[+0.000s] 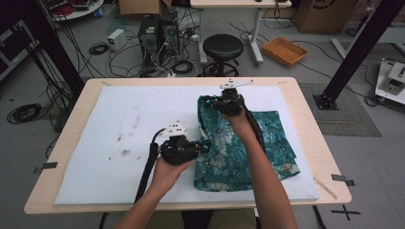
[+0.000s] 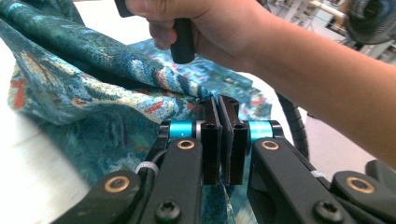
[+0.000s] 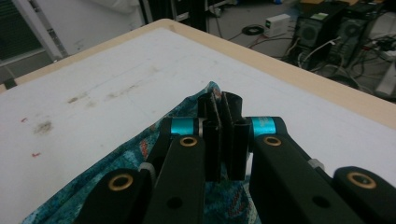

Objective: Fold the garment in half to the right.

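A white mat point(image 1: 119, 138) covers the wooden table point(image 1: 305, 143), stained near its left side. Beyond the table stand a black stool point(image 1: 223, 47), two computer towers point(image 1: 157, 31) amid tangled cables, and an orange basket point(image 1: 285, 50) on the floor.

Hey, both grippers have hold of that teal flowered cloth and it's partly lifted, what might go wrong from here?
The left gripper pinches only a thin edge of the teal flowered cloth, so a pull could slip it free. The right gripper likewise clamps just the corner tip, so that may slip too. Most of the cloth lies bunched on the white mat, so lifting may drag it into fresh creases.
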Demonstrator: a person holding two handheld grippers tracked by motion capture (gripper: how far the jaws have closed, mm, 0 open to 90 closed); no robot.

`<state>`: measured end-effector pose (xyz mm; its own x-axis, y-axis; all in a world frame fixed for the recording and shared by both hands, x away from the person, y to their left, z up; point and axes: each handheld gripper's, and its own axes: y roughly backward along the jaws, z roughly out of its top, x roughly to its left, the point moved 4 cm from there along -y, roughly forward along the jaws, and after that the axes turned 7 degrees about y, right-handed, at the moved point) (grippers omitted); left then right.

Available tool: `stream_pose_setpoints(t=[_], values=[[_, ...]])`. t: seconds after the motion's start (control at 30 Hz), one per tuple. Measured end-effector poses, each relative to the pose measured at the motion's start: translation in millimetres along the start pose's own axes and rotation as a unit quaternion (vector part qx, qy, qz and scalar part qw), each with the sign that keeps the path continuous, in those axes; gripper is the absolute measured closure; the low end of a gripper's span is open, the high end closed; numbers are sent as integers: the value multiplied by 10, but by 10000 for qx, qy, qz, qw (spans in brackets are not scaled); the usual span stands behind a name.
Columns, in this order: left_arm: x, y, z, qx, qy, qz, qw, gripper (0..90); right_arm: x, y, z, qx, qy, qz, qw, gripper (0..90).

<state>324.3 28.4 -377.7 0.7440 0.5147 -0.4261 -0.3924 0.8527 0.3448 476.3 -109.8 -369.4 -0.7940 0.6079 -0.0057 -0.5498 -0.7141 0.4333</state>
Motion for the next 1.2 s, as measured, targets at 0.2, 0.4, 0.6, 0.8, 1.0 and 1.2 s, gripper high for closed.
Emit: stream_pose_setpoints(t=[0.2, 0.4, 0.6, 0.8, 1.0, 1.2], values=[[-179, -300, 106, 167, -128, -140, 9997, 873, -209, 309, -113, -33, -177, -225, 9996, 880], [-327, -526, 172, 306, -199, -290, 9989, 873, -347, 561, -191, -83, -234, -381, 9990, 880], [-443, -767, 225, 459, -259, -386, 9979, 873, -466, 768, -242, -142, -300, -506, 9982, 880], [-535, -992, 245, 624, -299, -448, 9966, 873, -580, 914, -346, -146, -373, -590, 9975, 880], [-627, -1225, 256, 741, -336, -495, 9955, 873, -701, 1065, -465, -123, -487, -700, 9963, 879], [-685, -1444, 249, 855, -348, -514, 9944, 871, -822, 1206, -546, -128, -539, -805, 9952, 879]])
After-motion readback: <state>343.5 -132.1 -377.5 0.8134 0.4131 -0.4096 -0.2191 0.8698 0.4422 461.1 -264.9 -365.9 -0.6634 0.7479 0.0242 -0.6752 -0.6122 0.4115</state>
